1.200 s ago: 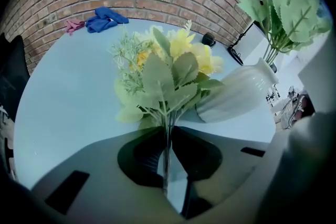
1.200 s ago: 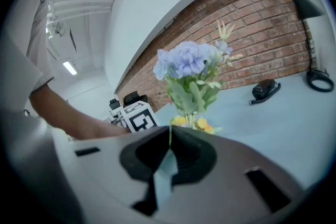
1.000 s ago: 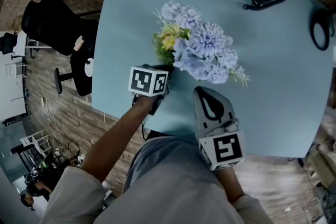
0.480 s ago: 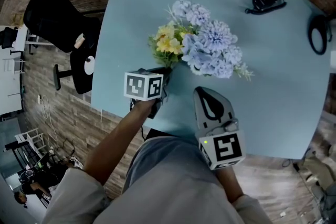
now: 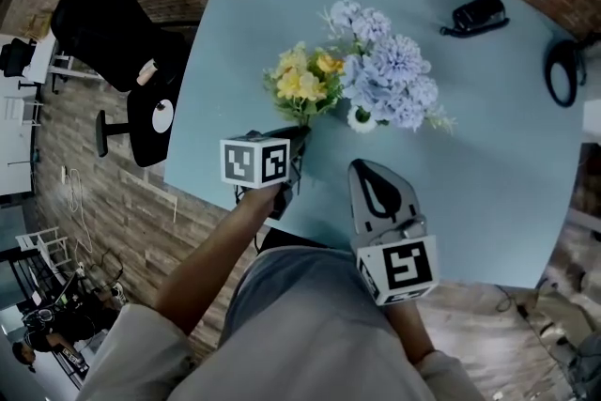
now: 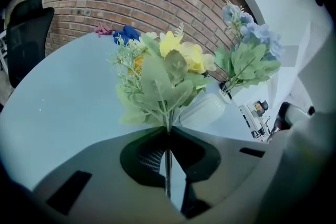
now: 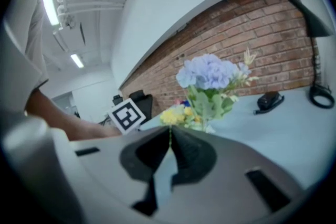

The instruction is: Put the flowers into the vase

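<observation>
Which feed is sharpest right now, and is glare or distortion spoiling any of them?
Left gripper view: clearest, yellow flowers fairly crisp, corners vignetted black. Right gripper view: soft throughout, blue flowers hazy, ceiling strip light glaring at top left. Head view: evenly lit, but fisheye bows the edges of the table.

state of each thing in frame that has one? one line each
vase: holds the blue flowers only
blue flowers: stems in the vase
yellow flowers: outside the vase, held by the stem
left gripper: jaws shut on the yellow flowers
right gripper: jaws shut, empty
</observation>
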A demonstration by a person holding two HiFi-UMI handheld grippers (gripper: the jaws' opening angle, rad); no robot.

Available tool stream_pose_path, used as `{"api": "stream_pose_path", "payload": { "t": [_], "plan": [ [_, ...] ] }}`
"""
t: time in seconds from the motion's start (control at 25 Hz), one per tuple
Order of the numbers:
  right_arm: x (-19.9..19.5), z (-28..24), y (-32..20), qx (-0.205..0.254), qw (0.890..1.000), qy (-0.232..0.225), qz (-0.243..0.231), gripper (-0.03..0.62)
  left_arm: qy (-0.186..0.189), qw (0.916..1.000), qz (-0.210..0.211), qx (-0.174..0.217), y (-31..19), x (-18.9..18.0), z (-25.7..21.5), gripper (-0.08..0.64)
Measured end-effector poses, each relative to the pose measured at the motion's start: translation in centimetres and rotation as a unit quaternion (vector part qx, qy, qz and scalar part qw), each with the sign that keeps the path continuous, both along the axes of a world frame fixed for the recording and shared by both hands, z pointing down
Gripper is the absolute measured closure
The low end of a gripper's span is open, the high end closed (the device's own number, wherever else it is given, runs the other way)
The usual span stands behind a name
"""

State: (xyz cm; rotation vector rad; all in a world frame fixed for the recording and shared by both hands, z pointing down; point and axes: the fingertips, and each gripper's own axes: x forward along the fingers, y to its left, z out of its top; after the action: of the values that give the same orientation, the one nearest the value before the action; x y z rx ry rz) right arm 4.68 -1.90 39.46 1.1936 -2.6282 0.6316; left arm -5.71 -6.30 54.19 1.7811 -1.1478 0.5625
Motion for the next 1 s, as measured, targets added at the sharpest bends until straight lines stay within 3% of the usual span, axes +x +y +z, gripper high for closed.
{"api": "stream_pose_path", "payload": {
  "t": [0.4, 0.8, 1.0],
  "plan": [
    [-0.8, -1.2, 1.6, 0.021, 1.000, 0.010, -0.007, 0.568, 0.041, 0.9971, -0.050, 0.040, 1.5, -0.7, -2.6, 0.517],
    [-1.5, -2.1, 3.0, 0.043, 0.999, 0.023, -0.008, 0.568, 0.084, 0.9873, -0.105, 0.084, 2.1, -1.4, -5.4, 0.516],
    [-1.2, -2.3, 3.5, 0.047, 0.998, 0.034, -0.008, 0.568, 0.097, 0.9779, -0.143, 0.117, 1.9, -2.0, -6.9, 0.517]
  ]
}}
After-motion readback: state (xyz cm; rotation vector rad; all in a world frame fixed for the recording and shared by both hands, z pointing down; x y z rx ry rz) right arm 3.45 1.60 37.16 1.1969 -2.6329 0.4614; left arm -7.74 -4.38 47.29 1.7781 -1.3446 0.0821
